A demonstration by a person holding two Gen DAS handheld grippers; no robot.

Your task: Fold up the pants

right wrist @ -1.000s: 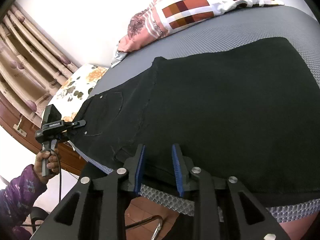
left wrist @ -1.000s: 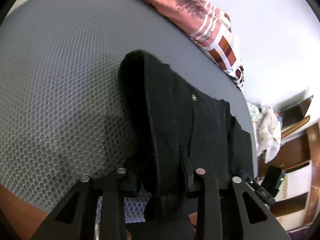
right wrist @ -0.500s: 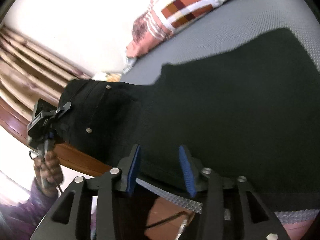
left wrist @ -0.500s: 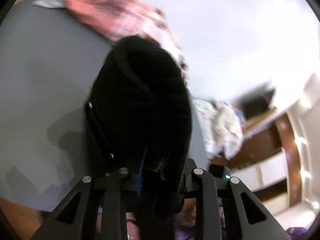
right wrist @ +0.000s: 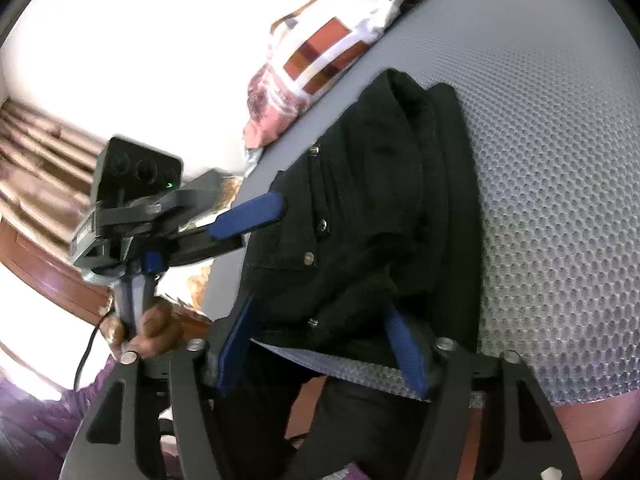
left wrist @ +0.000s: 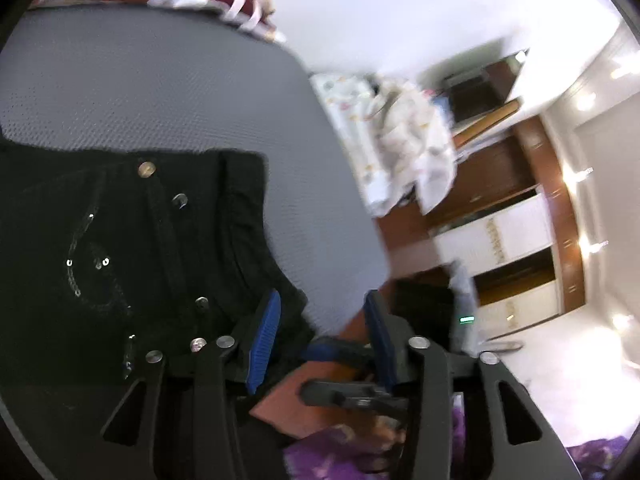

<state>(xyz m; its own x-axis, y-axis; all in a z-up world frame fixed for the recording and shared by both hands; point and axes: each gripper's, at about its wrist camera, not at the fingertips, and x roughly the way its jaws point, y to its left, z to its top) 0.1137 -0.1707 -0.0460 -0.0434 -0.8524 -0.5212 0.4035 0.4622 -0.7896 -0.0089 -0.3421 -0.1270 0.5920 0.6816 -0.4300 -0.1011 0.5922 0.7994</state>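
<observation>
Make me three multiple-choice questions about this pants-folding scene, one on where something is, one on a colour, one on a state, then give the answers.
1. Where do the pants lie?
A. On the floor
B. On the grey mattress, near its edge
C. On a chair

2. What colour are the gripper pads?
A. Blue
B. Red
C. Yellow

3. How does the left gripper stand?
A. Clamped on the pants
B. Clamped on the checked pillow
C. Open, nothing pinched

Answers:
1 B: the black cloth rests on the honeycomb mattress by the near edge.
2 A: blue ribbed pads show in both views.
3 C: its pads stand apart, the cloth beside one and not pressed.
</observation>
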